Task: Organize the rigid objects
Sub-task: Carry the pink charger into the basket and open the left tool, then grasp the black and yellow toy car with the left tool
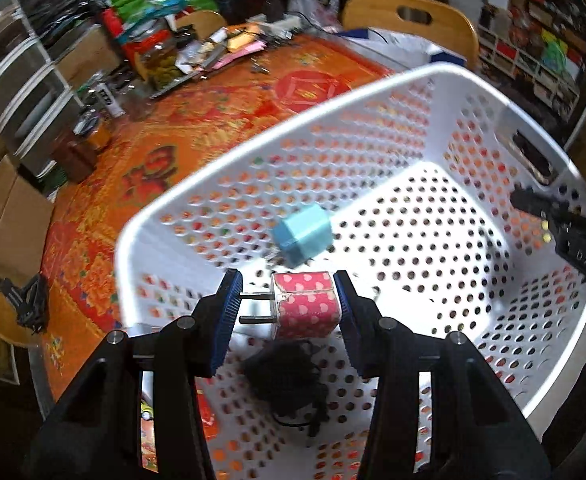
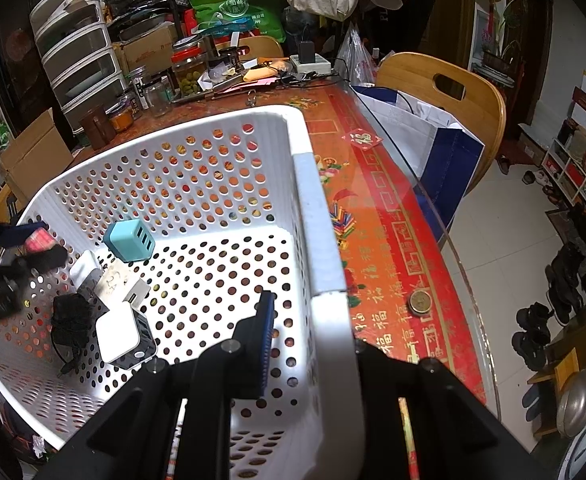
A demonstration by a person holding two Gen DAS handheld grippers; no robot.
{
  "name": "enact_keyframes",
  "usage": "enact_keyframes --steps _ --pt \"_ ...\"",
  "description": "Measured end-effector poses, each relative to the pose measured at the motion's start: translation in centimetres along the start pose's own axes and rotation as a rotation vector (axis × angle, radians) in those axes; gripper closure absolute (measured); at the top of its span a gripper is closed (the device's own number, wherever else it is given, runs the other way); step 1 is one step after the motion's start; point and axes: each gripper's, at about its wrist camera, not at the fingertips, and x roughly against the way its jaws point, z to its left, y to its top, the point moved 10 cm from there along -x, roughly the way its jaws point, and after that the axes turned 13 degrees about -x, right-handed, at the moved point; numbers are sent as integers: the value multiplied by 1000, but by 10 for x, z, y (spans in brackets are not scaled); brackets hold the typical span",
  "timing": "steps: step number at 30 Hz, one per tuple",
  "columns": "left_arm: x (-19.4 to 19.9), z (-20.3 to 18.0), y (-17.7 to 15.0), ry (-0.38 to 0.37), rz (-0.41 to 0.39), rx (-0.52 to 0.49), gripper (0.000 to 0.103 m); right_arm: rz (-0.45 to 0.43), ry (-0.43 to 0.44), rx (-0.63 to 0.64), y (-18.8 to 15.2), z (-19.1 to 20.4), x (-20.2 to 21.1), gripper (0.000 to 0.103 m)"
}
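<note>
Over the basket: left gripper (image 1: 289, 304) clamped on a pink heart-patterned charger (image 1: 307, 306), prongs pointing toward its left pad, held above the floor of the white perforated basket (image 1: 253, 152).
Right gripper: closed on the basket's near wall (image 2: 325, 240), one pad inside, the other hidden behind the rim; steadying grip, by the look of it.
Step in hand: lowering the pink charger to join the others, as a judgement.
Doing it well: descend into a bare patch of floor, clear of the blue charger (image 1: 303, 236) and black cable bundle (image 1: 289, 380); release only once low, so no bounce; keep the steadying grip firm.
Basket contents: blue charger (image 2: 129, 240) near the far wall; white charger (image 2: 121, 336) beside the black cable bundle (image 2: 73, 320); another white adapter (image 2: 109, 280) between them.
Outside the basket: a coin (image 2: 420, 303) on the red patterned tablecloth (image 2: 393, 240).
</note>
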Motion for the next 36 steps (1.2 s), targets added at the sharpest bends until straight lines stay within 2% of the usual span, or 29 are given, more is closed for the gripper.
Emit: enact_keyframes --steps 3,11,12,15,19,21,22,23,24,25,27,29,31,33,36 --pt "-9 -14 -1 -16 26 -33 59 0 0 0 0 0 0 85" --pt "-14 -22 2 -24 50 -64 57 -1 2 1 0 0 -1 85" --pt "-13 -23 3 -30 47 -65 50 -1 2 1 0 0 -1 85" --pt "-3 -19 5 -65 -9 -44 21 1 -1 4 -1 -1 -1 85" --pt "34 18 -11 -43 -111 39 18 3 -2 5 -1 -1 -1 85" --pt "61 60 -40 -7 -171 138 13 4 -3 4 -1 -1 -1 85" --pt "69 76 -53 13 -187 173 5 4 -4 5 -2 -1 -1 85" --pt "77 98 -71 46 -203 220 0 5 -4 4 -2 -2 -2 85" --pt "84 124 -98 92 -206 283 0 6 -5 5 -3 -2 -2 85" --pt "83 137 -115 116 -193 313 0 6 -4 5 -3 -2 -2 85" --pt "68 163 -160 163 -102 379 0 5 -5 6 -3 -2 -2 85" --pt "46 175 -195 160 -40 424 0 6 -5 5 -3 -2 -2 85" --pt "21 176 -219 120 -4 452 0 7 -5 5 -3 -2 -2 85" --pt "-1 175 -231 73 -3 467 0 8 -6 5 -3 -2 -2 85" --pt "-24 173 -238 48 11 475 0 11 -15 6 -4 -4 -3 85"
